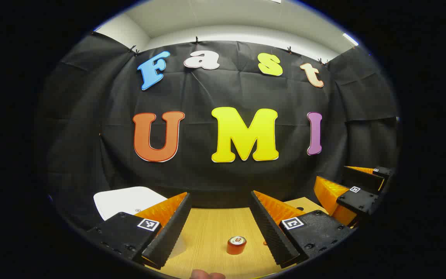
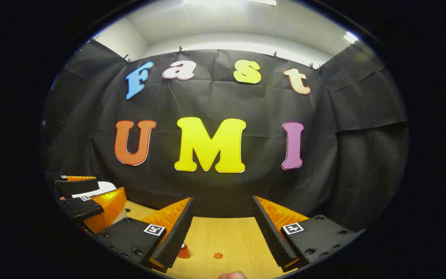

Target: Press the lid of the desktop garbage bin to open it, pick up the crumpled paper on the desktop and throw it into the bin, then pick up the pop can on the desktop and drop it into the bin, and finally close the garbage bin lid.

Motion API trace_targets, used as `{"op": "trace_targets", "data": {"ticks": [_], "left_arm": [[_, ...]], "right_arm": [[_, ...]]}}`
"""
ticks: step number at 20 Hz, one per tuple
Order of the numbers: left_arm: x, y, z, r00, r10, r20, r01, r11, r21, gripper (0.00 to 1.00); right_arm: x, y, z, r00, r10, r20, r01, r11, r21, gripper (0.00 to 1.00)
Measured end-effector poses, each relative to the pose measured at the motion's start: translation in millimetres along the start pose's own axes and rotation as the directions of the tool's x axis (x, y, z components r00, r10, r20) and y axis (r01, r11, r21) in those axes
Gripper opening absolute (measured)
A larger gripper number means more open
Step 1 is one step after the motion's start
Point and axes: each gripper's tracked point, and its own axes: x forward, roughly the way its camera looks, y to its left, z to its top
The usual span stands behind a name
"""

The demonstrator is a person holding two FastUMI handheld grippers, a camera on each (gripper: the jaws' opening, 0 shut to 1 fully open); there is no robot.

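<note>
Nearest the camera, the left tool [image 1: 220, 228] has its fingers apart and empty, high above the pop can [image 1: 236, 245] standing on the desk [image 1: 207, 232]; the white bin lid [image 1: 124, 199] lies far left. The right tool [image 2: 220, 228] is also apart. A fast descent could tip the can.

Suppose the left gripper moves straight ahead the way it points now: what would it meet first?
Probably the black cloth wall. The left gripper is open and aims above the pop can on the table; depth is unclear.
</note>
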Motion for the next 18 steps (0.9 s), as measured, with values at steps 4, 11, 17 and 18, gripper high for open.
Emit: {"op": "trace_targets", "data": {"ticks": [4, 11, 17, 18], "left_arm": [[1.1, -3.5, 0.9, 1.000, -0.001, 0.002, 0.001, 1.000, 0.005, 0.98], [3.4, -2.3, 1.2, 1.000, 0.011, -0.003, -0.010, 1.000, 0.011, 0.98], [6.7, -2.8, 1.7, 1.000, 0.007, -0.002, -0.007, 1.000, 0.018, 0.98], [7.5, -3.2, 3.3, 1.000, 0.007, 0.001, -0.007, 1.000, 0.019, 0.98]], "right_arm": [[3.4, -2.1, -0.2, 1.000, 0.000, -0.006, 0.000, 1.000, 0.009, 0.94], [5.5, -1.1, -1.4, 1.000, 0.016, -0.011, -0.016, 1.000, 0.014, 0.92], [8.6, -3.5, -4.2, 1.000, 0.005, -0.021, -0.005, 1.000, 0.021, 0.93], [9.5, -4.1, -4.1, 1.000, 0.001, -0.020, -0.001, 1.000, 0.022, 0.92]]}}
